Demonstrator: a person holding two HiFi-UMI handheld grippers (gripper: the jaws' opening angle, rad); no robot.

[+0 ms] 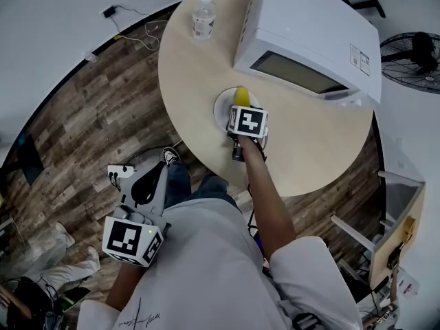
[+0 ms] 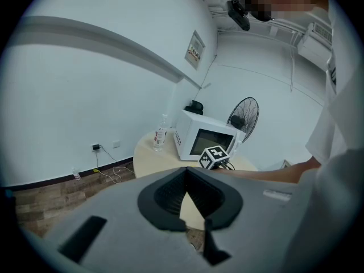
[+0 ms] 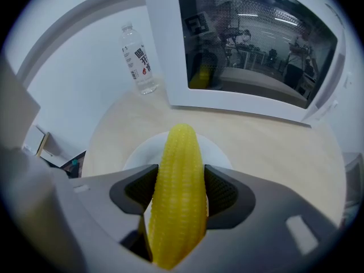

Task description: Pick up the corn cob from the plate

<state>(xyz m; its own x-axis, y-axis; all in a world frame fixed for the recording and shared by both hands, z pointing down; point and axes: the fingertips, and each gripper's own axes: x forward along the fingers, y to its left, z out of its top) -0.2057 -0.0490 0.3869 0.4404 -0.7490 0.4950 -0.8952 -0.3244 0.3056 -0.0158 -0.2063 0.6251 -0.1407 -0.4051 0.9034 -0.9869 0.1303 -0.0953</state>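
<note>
Yellow corn cob (image 3: 181,152) sat between my right fingers (image 3: 224,193), ribbed dark pads pressing on it from both sides, so the right gripper (image 3: 176,181) was clamped on the cob at a wide spread. Cob ran lengthwise along the jaws, its blunt tip pointing away from me toward the microwave (image 3: 244,44). It lay over the white plate (image 3: 139,152); I could not tell whether it rested on the plate or was clear of it. From the head view my right gripper pointed steeply down at the plate, marker cube on top, forearm stretched over the table's near edge.

Plate was about mid-table (image 1: 199,81), just in front of the microwave door. Microwave filled the table's far right part, door closed, its glass mirroring the cob. Clear water bottle (image 1: 203,16) stood upright at the far left edge, well apart from the plate.

My left gripper (image 2: 185,175) was off the table, held low by my left side over the wood floor (image 1: 89,129). Its pads met at the tips with nothing between them. Left gripper view looked across at the table, bottle and microwave, with a fan (image 2: 243,117) standing behind the microwave.
</note>
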